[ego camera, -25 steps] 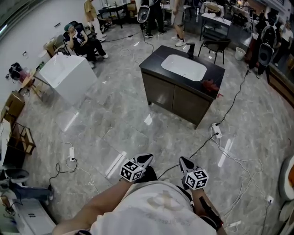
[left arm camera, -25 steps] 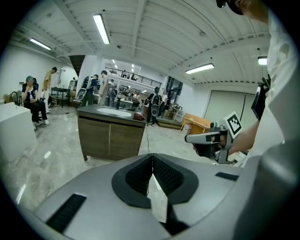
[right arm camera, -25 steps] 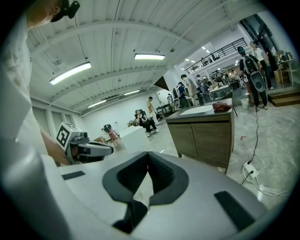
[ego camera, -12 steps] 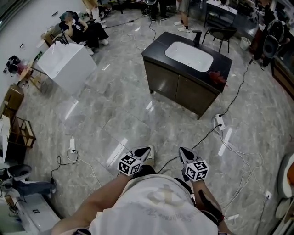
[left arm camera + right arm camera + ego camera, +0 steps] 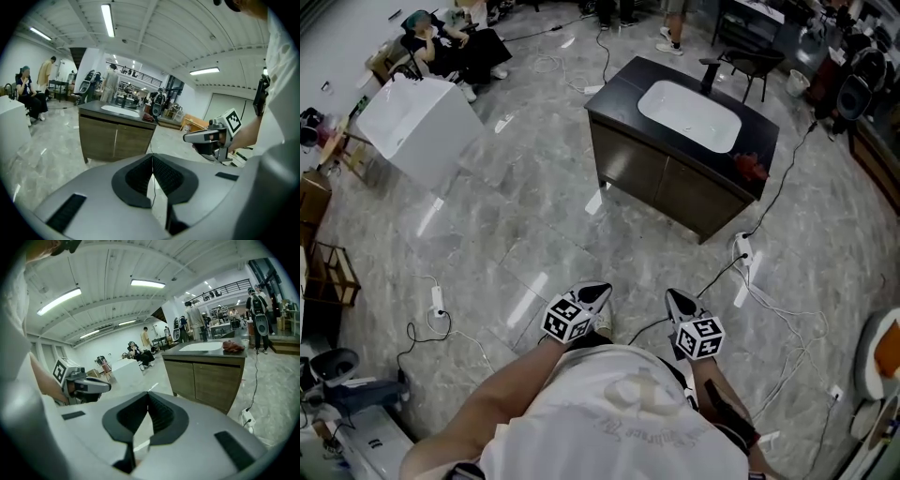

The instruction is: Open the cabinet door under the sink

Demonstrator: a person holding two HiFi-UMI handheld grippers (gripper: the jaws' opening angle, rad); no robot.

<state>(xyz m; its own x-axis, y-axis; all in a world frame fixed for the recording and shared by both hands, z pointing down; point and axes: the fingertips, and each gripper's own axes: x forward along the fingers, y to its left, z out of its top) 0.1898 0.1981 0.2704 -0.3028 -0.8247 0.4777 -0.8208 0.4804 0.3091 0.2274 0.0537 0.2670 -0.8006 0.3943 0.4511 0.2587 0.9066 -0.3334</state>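
Approach to sink cabinet [image 5: 666, 187], seen L to R from the head view: white chest [image 5: 417, 131] far left on the marble floor [image 5: 525, 234], w/ a power strip [image 5: 437, 300] nearer the person. The left gripper [image 5: 600, 291] is held low ahead of the person's torso, its fingers [image 5: 138, 176] pressed together on nothing. Beyond, centre-right, the cabinet stands on open floor, well apart from both grippers; left door [image 5: 628, 169] and right door [image 5: 701, 202] both sit flush and shut. The black bench [image 5: 617, 98] on top carries the white sink [image 5: 689, 115], a dark faucet [image 5: 711, 73] at its far rim and a red item [image 5: 752, 169] at the right end. The right gripper [image 5: 672, 297], level w/ its twin, likewise has fingers [image 5: 164, 416] closed and empty. Another power strip [image 5: 741, 251] lies by the cabinet's right corner. Progress, as judged: nothing done yet; left to do are closing the gap, getting a hold on a door edge (no handle can be made out) and swinging it out. Count: 1 cabinet, 2 doors, 1 sink, 1 faucet, 1 red item, 2 grippers, 2 strips clearly seen.
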